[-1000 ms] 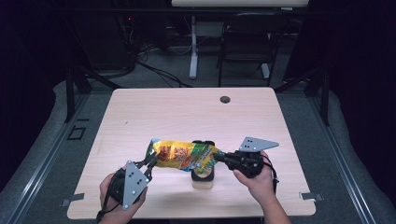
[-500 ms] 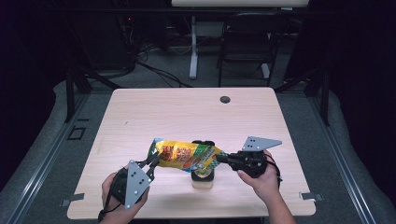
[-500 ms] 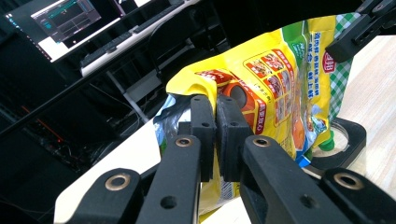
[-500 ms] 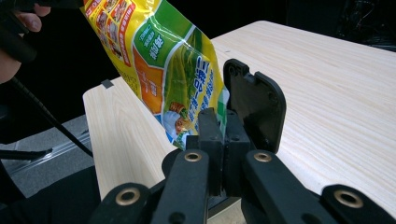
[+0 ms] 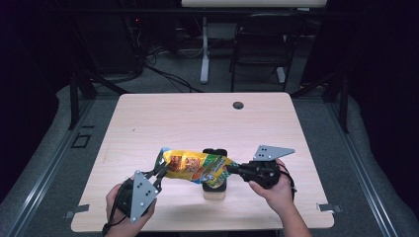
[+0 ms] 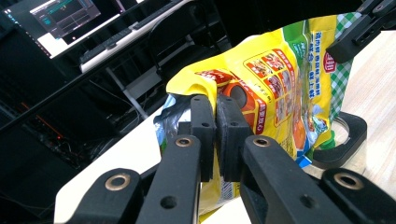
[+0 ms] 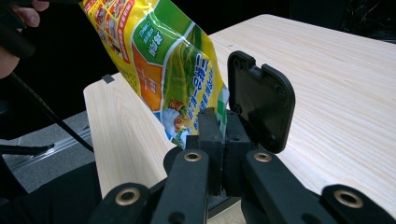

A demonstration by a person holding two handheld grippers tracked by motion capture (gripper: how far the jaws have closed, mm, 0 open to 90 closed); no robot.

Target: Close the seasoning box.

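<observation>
The snack bag (image 5: 195,167) hangs above the worktop (image 5: 197,118) between the left hand-held gripper (image 5: 159,174) and the right hand-held gripper (image 5: 232,171), each clamping 1 end. A small stand (image 5: 215,183) sits beneath the bag, beside the right hand-held gripper.

snack bag (image 6: 275,88) top cut off

A pale wood worktop (image 5: 197,123) with a round cable hole (image 5: 238,105) stands on grey carpet (image 5: 64,163); behind it, in a dark room, a black chair (image 5: 257,49) and tangled cables (image 5: 163,69)
</observation>
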